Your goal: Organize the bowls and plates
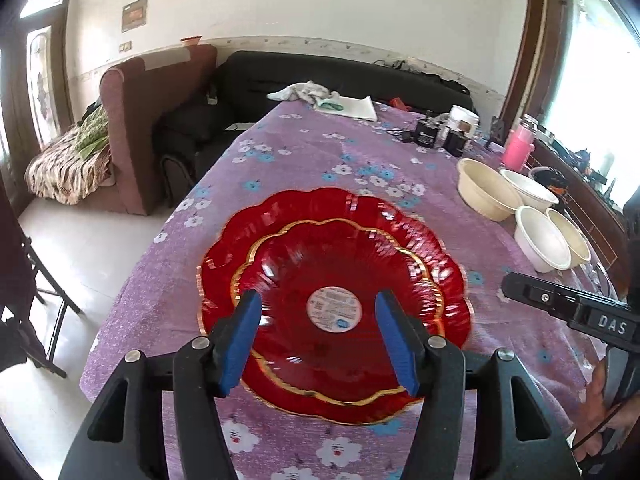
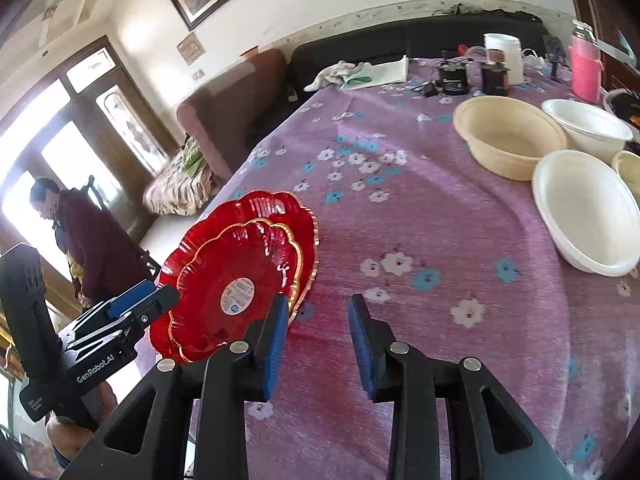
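At the left edge of the purple flowered tablecloth (image 2: pixel 400 220), two red scalloped plates are sitting stacked: the small plate (image 1: pixel 320 320) with a gold rim and a round sticker is lying on the large plate (image 1: pixel 340 216). The left gripper (image 1: pixel 318 340) is hovering over the small plate with its blue pads spread wide, one on each side of the sticker; whether the pads are touching the plate is unclear. In the right wrist view, the right gripper (image 2: pixel 318 344) is hanging just beside the plates over bare cloth, its jaws standing wide apart and holding nothing. Farther right, four bowls are sitting close together near the table's right edge: a cream bowl (image 2: pixel 508 136), a white bowl (image 2: pixel 588 208) nearer the camera, another white bowl (image 2: pixel 588 124) behind, and a small cream bowl (image 2: pixel 630 170) at the far right.
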A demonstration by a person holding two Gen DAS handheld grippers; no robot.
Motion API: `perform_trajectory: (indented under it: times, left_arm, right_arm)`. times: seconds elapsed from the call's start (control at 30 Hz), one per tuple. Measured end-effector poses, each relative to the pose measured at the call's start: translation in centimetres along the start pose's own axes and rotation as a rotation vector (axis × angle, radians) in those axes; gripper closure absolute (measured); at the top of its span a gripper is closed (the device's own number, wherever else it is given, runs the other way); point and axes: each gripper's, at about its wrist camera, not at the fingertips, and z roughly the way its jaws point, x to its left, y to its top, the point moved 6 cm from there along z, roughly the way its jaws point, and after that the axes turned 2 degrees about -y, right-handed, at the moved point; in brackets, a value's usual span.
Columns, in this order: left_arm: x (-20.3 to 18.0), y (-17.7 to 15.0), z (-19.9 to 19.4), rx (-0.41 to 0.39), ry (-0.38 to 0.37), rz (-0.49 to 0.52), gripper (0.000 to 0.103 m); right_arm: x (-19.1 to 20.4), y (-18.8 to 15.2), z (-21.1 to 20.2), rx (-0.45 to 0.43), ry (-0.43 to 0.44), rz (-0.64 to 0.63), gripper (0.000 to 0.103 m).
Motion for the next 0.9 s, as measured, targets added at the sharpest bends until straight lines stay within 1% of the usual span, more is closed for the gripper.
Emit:
perform_trajectory:
  times: [0.17,0.23,0.27,0.33,0.43,0.63,0.77,0.9]
  left_arm:
    - [-2.7,0.3,-0.6,-0.007,-0.028,0.055,0.044]
    - [-4.3,0.4,-0.8,-0.009,-0.044,0.087,0.044]
    - [-4.9,0.5,-0.8,-0.008,-0.05,0.098,0.044]
    - [-6.6,0.6,-0.9,-0.007,-0.066,0.131,0.044]
    - [-9.4,0.6,-0.6,0.004,-0.093,0.186,0.044]
    - [-15.2,0.0,0.9,0.043,-0.147,0.288,0.044]
    - [-18.1,-0.1,2.6,0.055,-0.166,0.328,0.044]
    - [-20.0,0.5,5.2,0.101,-0.188,0.316,0.044]
  right_arm:
    - [-1.8,-0.1,-0.9,-0.013,-0.002,0.038,0.068]
    - [-2.5,-0.1,-1.4,-0.022,-0.005,0.055,0.067]
    - [-3.0,-0.1,-1.7,-0.028,-0.008,0.065,0.066]
    - [-3.9,-0.1,-2.3,-0.042,-0.016,0.083,0.06]
    - [-5.8,0.0,-3.3,-0.065,-0.03,0.119,0.054]
    - [-10.3,-0.2,-5.9,-0.126,-0.07,0.198,0.053]
    - [-13.8,-0.4,-7.9,-0.176,-0.143,0.229,0.053]
    - [-17.1,-0.6,-10.1,-0.254,-0.285,0.226,0.054]
